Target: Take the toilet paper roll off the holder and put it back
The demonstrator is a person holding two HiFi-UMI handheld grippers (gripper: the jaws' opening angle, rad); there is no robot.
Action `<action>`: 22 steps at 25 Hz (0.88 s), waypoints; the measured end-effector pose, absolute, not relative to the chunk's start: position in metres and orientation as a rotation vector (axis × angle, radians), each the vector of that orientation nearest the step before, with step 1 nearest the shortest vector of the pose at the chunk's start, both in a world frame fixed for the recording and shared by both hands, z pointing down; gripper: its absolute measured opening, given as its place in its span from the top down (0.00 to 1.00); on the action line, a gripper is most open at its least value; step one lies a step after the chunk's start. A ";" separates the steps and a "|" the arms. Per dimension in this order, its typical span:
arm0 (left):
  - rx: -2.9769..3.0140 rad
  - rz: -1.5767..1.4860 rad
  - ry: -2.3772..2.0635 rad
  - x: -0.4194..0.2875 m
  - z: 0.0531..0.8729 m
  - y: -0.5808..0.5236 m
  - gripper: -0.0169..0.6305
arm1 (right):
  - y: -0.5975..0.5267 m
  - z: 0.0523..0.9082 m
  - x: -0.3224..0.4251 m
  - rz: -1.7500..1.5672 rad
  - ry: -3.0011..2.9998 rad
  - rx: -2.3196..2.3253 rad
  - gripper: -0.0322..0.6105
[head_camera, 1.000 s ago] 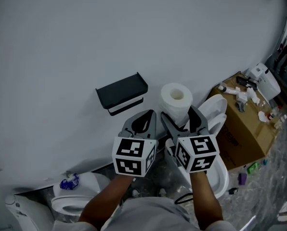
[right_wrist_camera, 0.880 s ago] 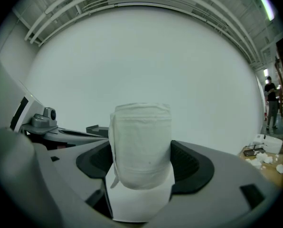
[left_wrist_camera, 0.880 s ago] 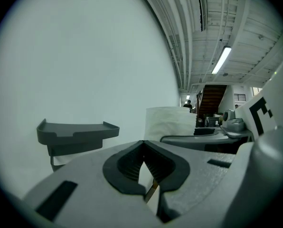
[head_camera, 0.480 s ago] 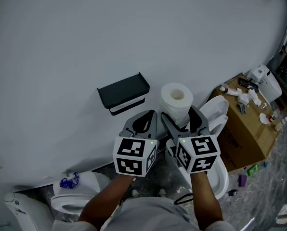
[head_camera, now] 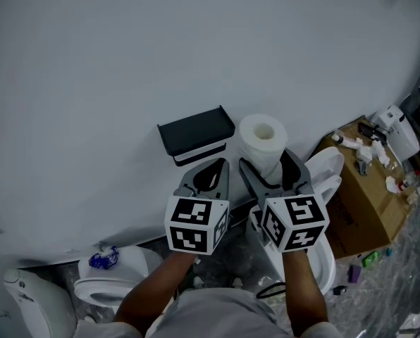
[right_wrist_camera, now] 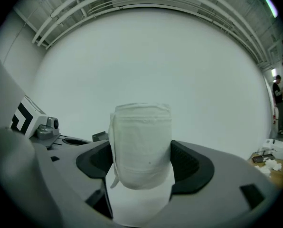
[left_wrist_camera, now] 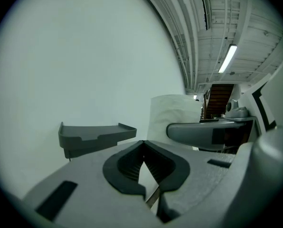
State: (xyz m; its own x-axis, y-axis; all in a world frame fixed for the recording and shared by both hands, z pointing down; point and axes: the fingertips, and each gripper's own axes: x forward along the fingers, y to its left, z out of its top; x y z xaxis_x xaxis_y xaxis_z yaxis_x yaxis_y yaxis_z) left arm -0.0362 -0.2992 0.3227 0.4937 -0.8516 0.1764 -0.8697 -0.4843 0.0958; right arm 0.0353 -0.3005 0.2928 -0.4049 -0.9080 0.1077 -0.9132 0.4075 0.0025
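Observation:
A white toilet paper roll [head_camera: 263,144] stands upright between the jaws of my right gripper [head_camera: 270,169], which is shut on it; in the right gripper view the roll [right_wrist_camera: 141,146] fills the gap between the two pads. The dark holder [head_camera: 196,133] is a small shelf on the white wall, up and left of the roll; it also shows at the left in the left gripper view, holder [left_wrist_camera: 96,136]. My left gripper [head_camera: 208,176] sits just below the holder, its jaws shut with nothing between them.
A white toilet [head_camera: 115,280] stands at the lower left and another toilet [head_camera: 323,189] at the right behind the right gripper. A brown cardboard box [head_camera: 365,189] with small items on top sits at the far right. The white wall [head_camera: 161,48] is close ahead.
Holder and roll sit slightly higher and further right in the head view. The right gripper has lifted a little with the roll. The left gripper is unchanged.

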 end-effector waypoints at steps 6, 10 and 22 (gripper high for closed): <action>2.526 0.147 -1.546 -0.057 0.323 -0.301 0.97 | -0.304 0.283 0.015 0.070 -2.609 1.604 0.38; 2.505 0.142 -1.583 -0.071 0.323 -0.303 0.97 | -0.308 0.277 0.000 0.055 -2.643 1.562 0.38; 2.437 0.131 -1.678 -0.107 0.324 -0.305 0.97 | -0.322 0.257 -0.052 0.005 -2.737 1.416 0.38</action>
State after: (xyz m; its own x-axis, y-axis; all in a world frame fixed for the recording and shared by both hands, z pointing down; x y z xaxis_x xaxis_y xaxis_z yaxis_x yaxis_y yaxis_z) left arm -0.1069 -0.3054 0.3241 0.3595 -0.9169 0.1735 -0.9327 -0.3473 0.0971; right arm -0.0515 -0.3219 0.2572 -0.5766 -0.8152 0.0544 -0.8154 0.5783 0.0247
